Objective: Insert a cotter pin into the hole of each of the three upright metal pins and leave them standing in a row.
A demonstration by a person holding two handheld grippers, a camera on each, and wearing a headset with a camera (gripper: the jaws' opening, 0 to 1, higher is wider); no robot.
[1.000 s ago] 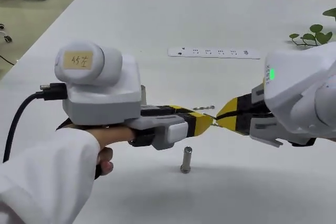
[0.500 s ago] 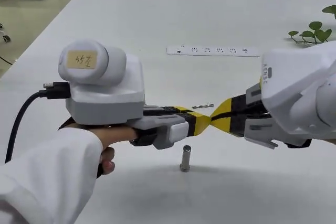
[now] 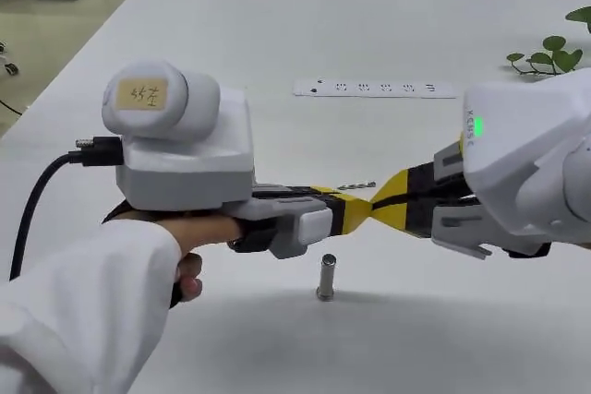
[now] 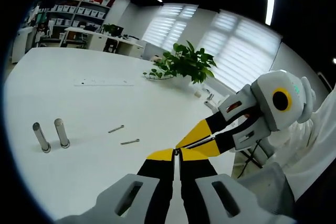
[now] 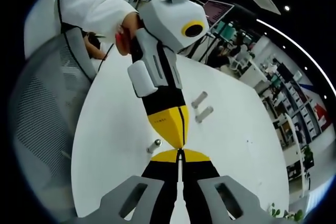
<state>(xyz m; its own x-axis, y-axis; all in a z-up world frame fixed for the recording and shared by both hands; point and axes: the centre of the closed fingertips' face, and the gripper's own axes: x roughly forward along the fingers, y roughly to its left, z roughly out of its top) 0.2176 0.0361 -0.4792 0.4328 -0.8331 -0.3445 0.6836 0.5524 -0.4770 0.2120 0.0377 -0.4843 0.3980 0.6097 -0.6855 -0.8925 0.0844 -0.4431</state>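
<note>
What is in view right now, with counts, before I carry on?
table: one, white, under everything.
metal pins: three, silver, upright on it; two together, one apart.
cotter pins: two, silver, lying loose on it.
power strip: one, white, far side.
plant: one, green, far edge.
cable: one, black, plugged into the left unit.
hand: one, white sleeve, gripping the left handle.
left tool: yellow-black, shut.
right tool: yellow-black, shut, tip to tip with the left.
</note>
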